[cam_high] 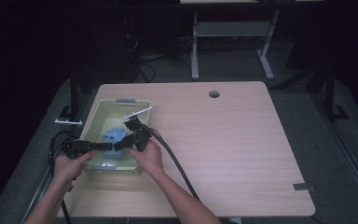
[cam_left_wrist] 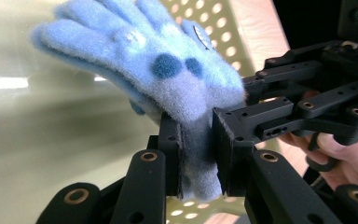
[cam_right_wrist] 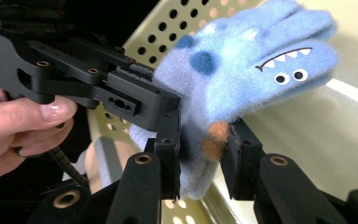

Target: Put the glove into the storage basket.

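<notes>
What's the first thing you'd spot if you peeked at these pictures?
A fluffy blue glove with a monster face, googly eyes and zigzag teeth, stands out first. The left claw and the right claw both pinch it at its cuff end, holding it up inside the pale green basket at the left side of the wooden table. The room around is dark.

surface: light wood table [cam_high: 223,140] | on it: pale green perforated basket [cam_high: 95,114], near left edge
</notes>
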